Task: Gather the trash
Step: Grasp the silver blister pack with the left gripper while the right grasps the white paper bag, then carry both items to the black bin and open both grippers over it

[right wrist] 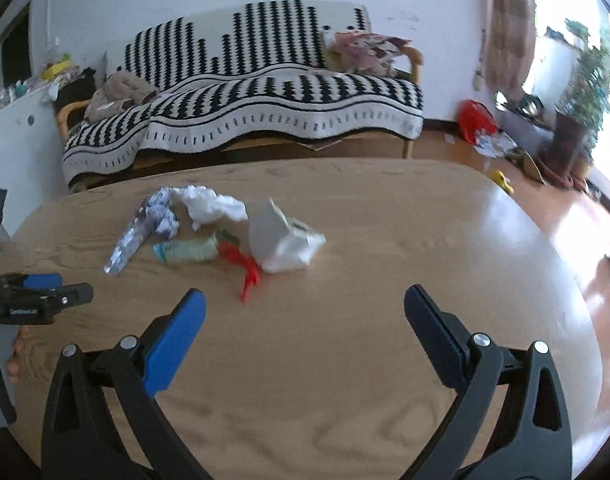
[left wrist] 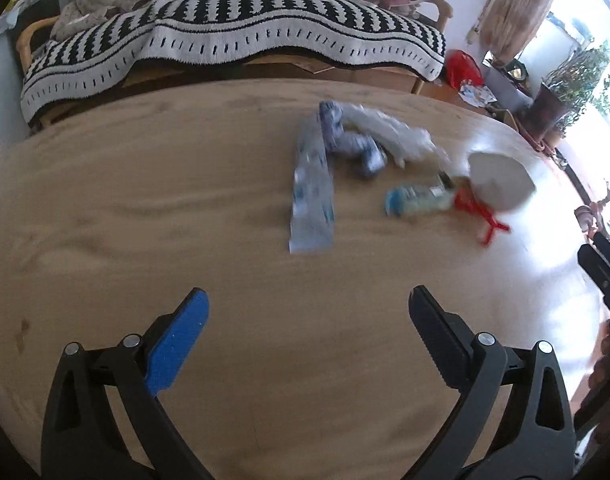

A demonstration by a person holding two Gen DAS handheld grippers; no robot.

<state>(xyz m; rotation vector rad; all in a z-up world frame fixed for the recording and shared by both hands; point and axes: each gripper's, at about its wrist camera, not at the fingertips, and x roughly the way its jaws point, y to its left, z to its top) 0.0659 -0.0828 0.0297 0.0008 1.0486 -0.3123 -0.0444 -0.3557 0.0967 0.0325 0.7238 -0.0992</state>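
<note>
1. Left wrist view: the left gripper (left wrist: 307, 300) hangs above the wooden table (left wrist: 145, 200) with its jaws spread wide and nothing between them.
2. Ahead of it, a little to its right, lies a long silver-blue wrapper (left wrist: 311, 196). Behind that are a crumpled blue-white wrapper (left wrist: 353, 144) and a clear crumpled plastic (left wrist: 389, 132).
3. Further to its right lie a small bottle with blue cap (left wrist: 419, 199), a red string (left wrist: 481, 214) and a white bag (left wrist: 501, 180).
4. Right wrist view: the right gripper (right wrist: 305, 300) is also opened wide and empty. The red string (right wrist: 245, 268) is just ahead of its blue finger, and the white bag (right wrist: 283, 240) stands behind it, touching the string.
5. I judge that the step is the approach, since all the trash is untouched on the table.
6. The next move probably calls for one gripper to go forward and down, then close on one piece. The thin string and flat wrapper may slip.
7. No bin is visible, so I cannot tell where the trash should go.
</note>
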